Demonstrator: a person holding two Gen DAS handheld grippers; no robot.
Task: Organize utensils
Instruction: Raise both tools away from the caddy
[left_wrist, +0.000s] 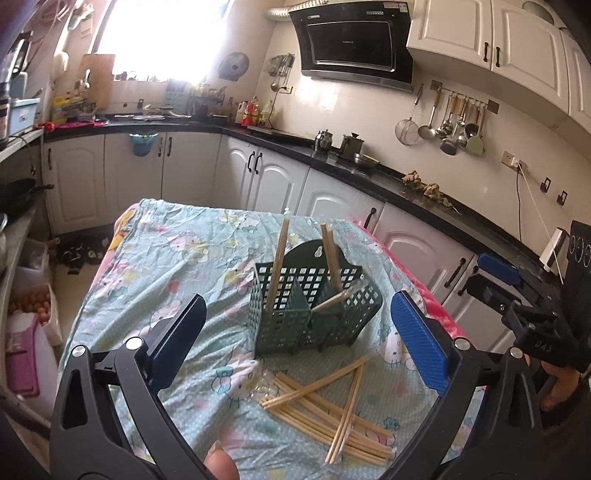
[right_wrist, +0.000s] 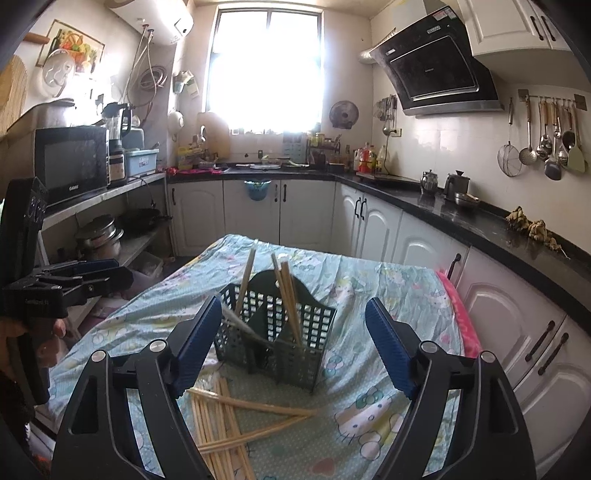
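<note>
Open grippers over a cloth-covered worktop with a utensil basket and loose chopsticks.

The worktop (left_wrist: 155, 258), draped in a pale cartoon-print cloth, fills the lower half of both views. At centre frame stands the dark green slotted basket (left_wrist: 314, 306), upright, with several chopsticks leaning inside its compartments. The left gripper (left_wrist: 299, 328) and the right gripper (right_wrist: 293, 347) each frame the basket, blue-padded fingers (right_wrist: 388, 350) spread wide and holding nothing. Below the basket, toward the bottom of the frame, a loose pile of chopsticks (left_wrist: 332, 410) lies crossed on the cloth.
</note>
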